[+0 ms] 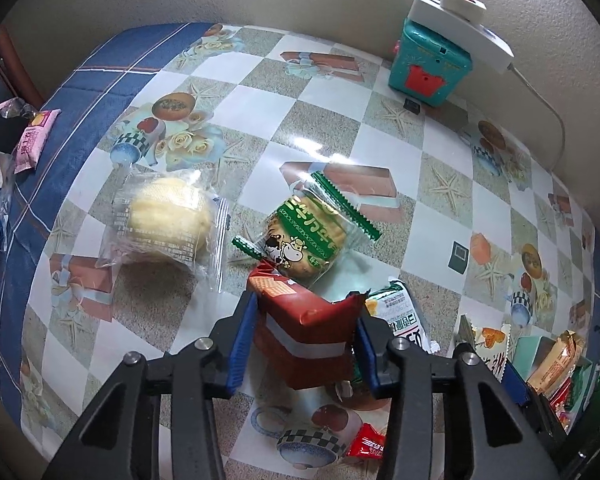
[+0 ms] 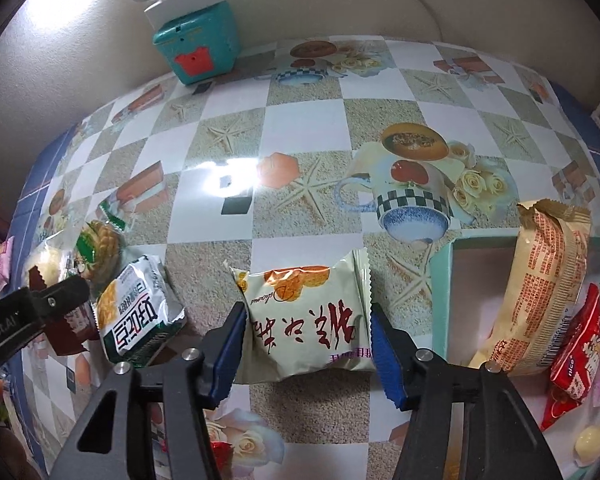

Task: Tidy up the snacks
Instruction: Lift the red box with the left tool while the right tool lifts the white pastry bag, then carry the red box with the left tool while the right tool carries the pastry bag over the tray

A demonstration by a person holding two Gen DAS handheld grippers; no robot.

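My left gripper (image 1: 304, 332) is shut on a dark red snack pack (image 1: 306, 330), held between its blue pads just above the table. My right gripper (image 2: 306, 340) is shut on a cream pastry packet (image 2: 308, 320) with red characters, low over the table. A green cow-print biscuit pack (image 1: 306, 236) and a clear-wrapped yellow cake (image 1: 166, 220) lie ahead of the left gripper. A silver-green packet (image 2: 138, 314) lies left of the right gripper. A mint-rimmed tray (image 2: 440, 300) at the right holds a tall orange-cream pack (image 2: 540, 296) and a red packet (image 2: 576, 344).
A teal box (image 1: 430, 60) with a white power strip (image 1: 460, 20) on top stands by the back wall. A pink packet (image 1: 34, 136) lies on the blue cloth at the far left. A small red packet (image 1: 366, 446) lies near the front edge.
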